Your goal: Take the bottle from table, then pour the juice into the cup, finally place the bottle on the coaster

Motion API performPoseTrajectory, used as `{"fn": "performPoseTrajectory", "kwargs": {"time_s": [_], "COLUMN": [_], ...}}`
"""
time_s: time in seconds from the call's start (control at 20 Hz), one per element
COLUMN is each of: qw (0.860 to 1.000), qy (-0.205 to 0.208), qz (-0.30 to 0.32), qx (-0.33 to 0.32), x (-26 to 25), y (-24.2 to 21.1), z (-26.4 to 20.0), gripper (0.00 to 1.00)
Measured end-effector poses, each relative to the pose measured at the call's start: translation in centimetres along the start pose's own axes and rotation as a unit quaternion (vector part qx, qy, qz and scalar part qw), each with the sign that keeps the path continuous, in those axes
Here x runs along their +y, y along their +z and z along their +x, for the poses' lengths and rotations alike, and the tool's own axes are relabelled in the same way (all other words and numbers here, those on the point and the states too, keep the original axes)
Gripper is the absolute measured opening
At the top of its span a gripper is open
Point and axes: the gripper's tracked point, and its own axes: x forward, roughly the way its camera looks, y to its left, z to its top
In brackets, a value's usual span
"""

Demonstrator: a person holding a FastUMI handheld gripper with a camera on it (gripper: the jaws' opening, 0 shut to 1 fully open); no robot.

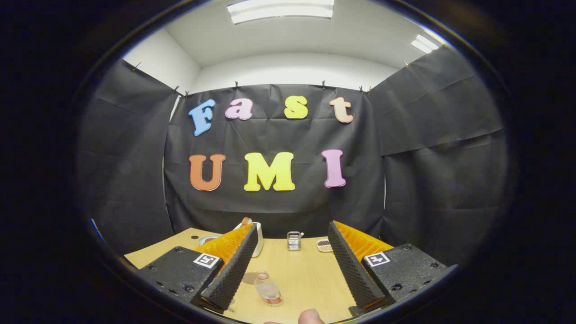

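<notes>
The bottle (268, 289) stands upright on the wooden table (306, 274), low in the frame and slightly left of centre. It is clear, open at the neck, and holds a little reddish liquid at the base. It sits between the two fingers, nearer the left one and not touching either.

The gripper (292, 234) has its fingers spread wide apart, with nothing held.

Beyond the fingertips, at the far edge of the table, stands a small ribbed glass cup (294, 241). Just to its right lies a small dish (323, 245) with dark contents. Behind the left finger a white container (258, 238) is partly hidden, and left of it a round item, possibly the coaster (208, 238), lies flat; cannot confirm.

A person's fingertip (310, 317) shows at bottom centre.
</notes>
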Motion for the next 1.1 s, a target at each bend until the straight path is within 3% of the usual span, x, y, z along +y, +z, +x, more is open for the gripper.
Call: {"fn": "performPoseTrajectory", "kwargs": {"time_s": [1.1], "qw": [1.000], "qy": [0.024], "qz": [-0.007], "qx": [0.004], "x": [1.7], "y": [-1.7], "z": [0.7], "gripper": [1.00]}}
